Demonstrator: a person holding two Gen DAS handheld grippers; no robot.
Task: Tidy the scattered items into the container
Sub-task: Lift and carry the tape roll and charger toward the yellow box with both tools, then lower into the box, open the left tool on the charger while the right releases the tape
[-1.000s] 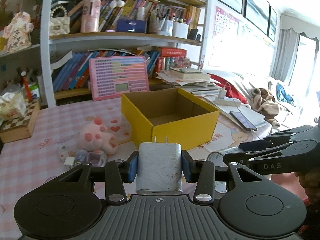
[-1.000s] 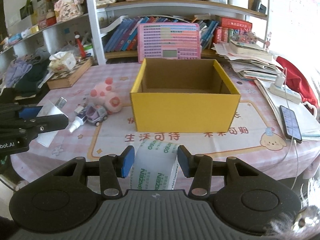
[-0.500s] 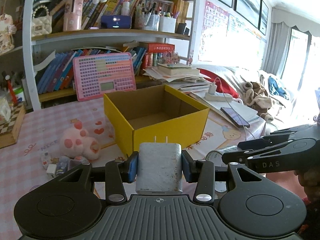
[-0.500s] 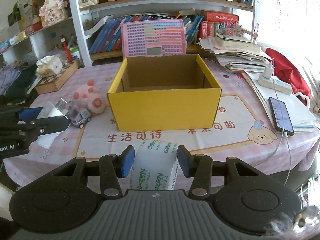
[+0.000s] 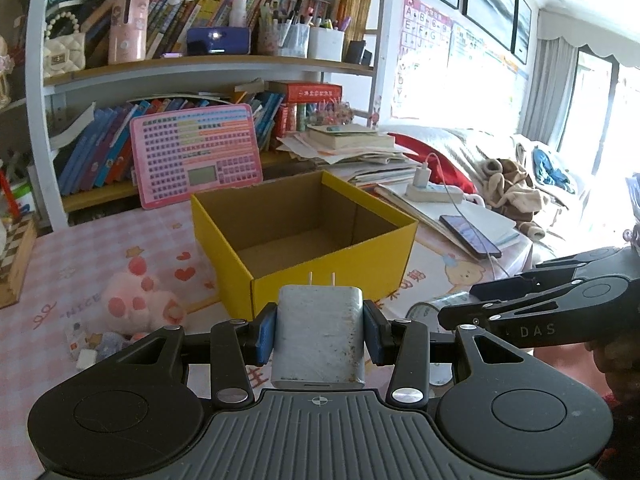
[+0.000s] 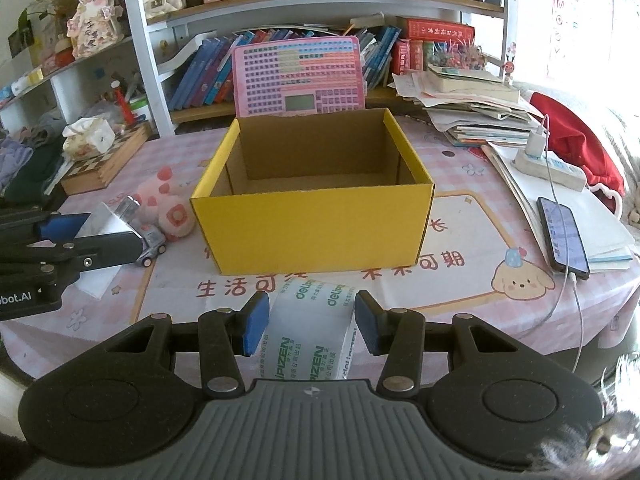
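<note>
An open yellow cardboard box (image 5: 360, 268) stands empty on the pink checked tablecloth, just ahead of both grippers. My left gripper (image 5: 319, 332) is shut on a white wall charger (image 5: 318, 340), prongs pointing at the box's near corner. My right gripper (image 6: 308, 324) is shut on a roll of clear printed tape (image 6: 310, 336), in front of the box's yellow front wall (image 6: 312, 232). From the right wrist view the charger (image 6: 108, 220) shows at the left, clamped between the other gripper's fingers. A pink plush (image 6: 164, 204) and a small toy car (image 6: 150, 244) lie left of the box.
A pink toy tablet (image 6: 300, 76) leans on the bookshelf behind the box. To its right lie a phone (image 6: 562, 236) on its cable, a power strip (image 6: 552, 164) and stacked papers. A chessboard box (image 6: 104, 160) with a tissue pack sits at the far left.
Both grippers have drifted sideways with their loads, so the box has slid left in each view and looks slightly nearer. Both grips are unchanged.
</note>
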